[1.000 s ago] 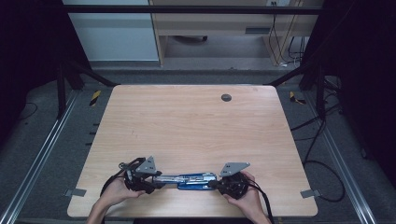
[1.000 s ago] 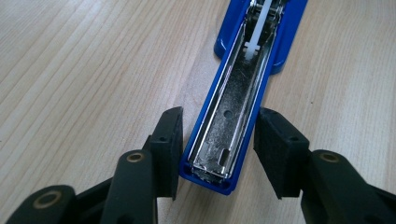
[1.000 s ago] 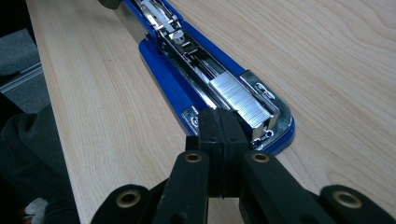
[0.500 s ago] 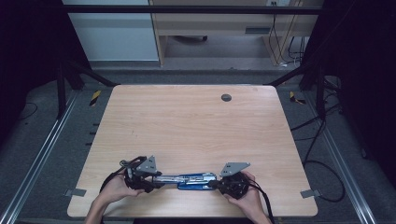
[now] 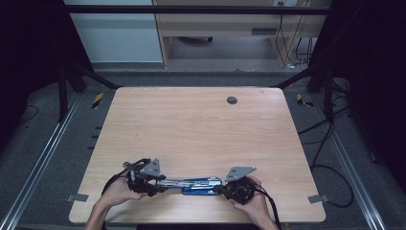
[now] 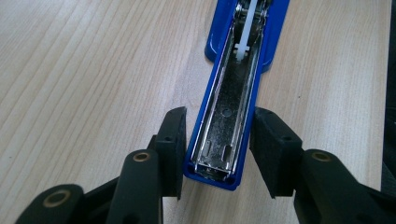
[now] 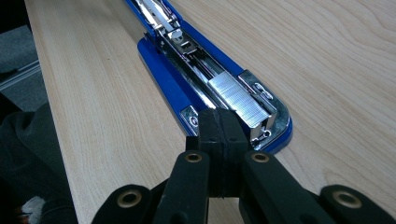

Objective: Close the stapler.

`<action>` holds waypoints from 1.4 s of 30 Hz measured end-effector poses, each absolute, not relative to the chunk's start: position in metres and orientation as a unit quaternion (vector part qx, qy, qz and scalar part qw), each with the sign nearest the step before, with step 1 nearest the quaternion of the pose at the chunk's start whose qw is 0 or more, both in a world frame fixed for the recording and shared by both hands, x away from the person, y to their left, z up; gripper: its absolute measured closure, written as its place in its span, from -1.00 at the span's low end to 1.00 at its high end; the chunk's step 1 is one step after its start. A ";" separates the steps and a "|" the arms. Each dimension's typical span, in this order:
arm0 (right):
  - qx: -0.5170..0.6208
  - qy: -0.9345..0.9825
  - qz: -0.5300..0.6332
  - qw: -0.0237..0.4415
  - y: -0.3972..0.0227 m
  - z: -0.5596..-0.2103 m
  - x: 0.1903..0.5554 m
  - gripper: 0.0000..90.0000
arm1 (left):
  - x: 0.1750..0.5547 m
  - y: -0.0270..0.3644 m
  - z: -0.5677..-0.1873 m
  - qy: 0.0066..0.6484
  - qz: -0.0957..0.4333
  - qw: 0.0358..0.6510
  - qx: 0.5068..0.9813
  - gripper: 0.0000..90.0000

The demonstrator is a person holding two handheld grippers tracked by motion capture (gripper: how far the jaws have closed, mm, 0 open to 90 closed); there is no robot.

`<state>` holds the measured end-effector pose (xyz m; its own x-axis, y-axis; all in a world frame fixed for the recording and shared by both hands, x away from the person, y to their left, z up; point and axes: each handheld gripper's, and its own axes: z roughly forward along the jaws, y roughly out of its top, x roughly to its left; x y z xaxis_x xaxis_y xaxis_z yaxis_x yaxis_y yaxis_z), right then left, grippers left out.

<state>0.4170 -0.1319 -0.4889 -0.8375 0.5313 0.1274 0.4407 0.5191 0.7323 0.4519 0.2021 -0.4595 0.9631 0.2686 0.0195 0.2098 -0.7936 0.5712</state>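
Closing in, the left hand-held gripper [image 6: 217,149] straddles the opened blue stapler [image 6: 233,93]; the right hand-held gripper [image 7: 218,126] is pressed together.

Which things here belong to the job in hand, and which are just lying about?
In the job:
- blue stapler, opened out flat
- staple strip in its channel
- left gripper, jaws just closing around the stapler's top arm
- right gripper, jaws shut, at the staple end

Lying about:
- dark round disc at the table's far edge

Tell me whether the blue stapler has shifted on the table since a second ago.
No. The blue stapler lies at the same spot near the table's front edge, equally far from the dark round hole.
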 end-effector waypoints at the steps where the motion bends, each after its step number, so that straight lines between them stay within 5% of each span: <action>1: 0.280 0.869 0.403 0.056 -0.132 -0.489 0.417 1.00 | 0.452 0.202 -0.459 0.126 0.050 0.295 0.946 0.27; 42: 0.277 0.873 0.398 0.058 -0.130 -0.488 0.417 1.00 | 0.451 0.193 -0.434 0.107 0.055 0.277 0.953 0.32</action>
<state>0.4168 -0.1303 -0.4879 -0.8393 0.5306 0.1187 0.4376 0.5296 0.7267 0.4513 0.1933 -0.4335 0.9711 0.2344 0.0453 0.1735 -0.8233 0.5405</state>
